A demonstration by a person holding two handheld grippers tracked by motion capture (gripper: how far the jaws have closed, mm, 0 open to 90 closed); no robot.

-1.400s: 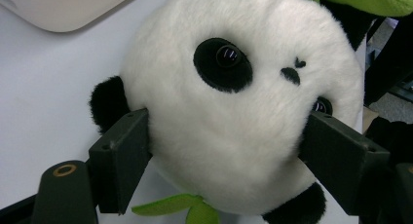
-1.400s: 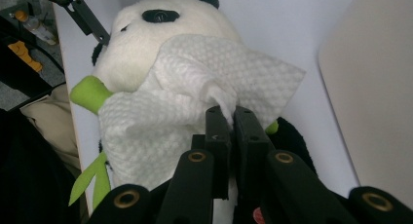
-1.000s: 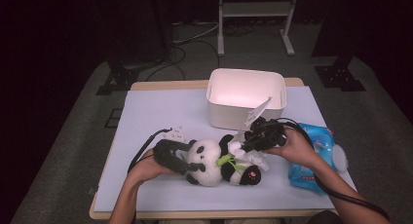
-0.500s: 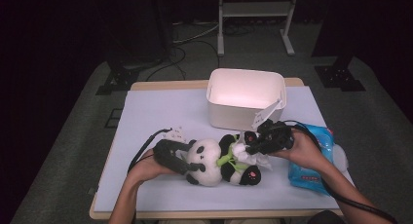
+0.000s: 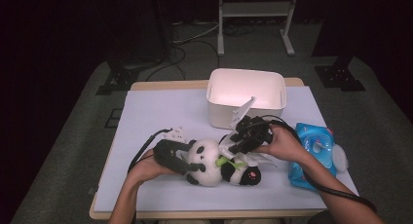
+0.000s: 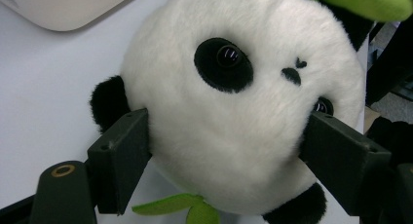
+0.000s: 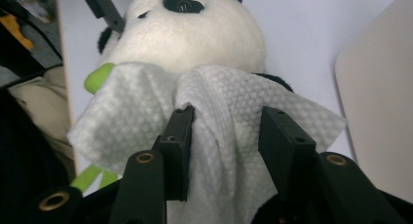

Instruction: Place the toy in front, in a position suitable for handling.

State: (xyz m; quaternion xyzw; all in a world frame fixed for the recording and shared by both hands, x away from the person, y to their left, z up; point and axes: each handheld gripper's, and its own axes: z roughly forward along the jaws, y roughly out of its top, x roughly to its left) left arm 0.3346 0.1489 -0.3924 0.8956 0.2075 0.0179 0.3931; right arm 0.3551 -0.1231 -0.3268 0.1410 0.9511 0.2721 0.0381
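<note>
On panda [image 6: 243, 112], left hand-held gripper [image 6: 229, 151] clamps head

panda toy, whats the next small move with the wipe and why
Probably draw the right hand-held gripper across the panda toy, rubbing the white wipe over its plush. The wipe is pinched between that gripper's jaws and already drapes on the toy's body below the head, while the left hand-held gripper clamps the head from both sides, steadying it on the table.
</note>
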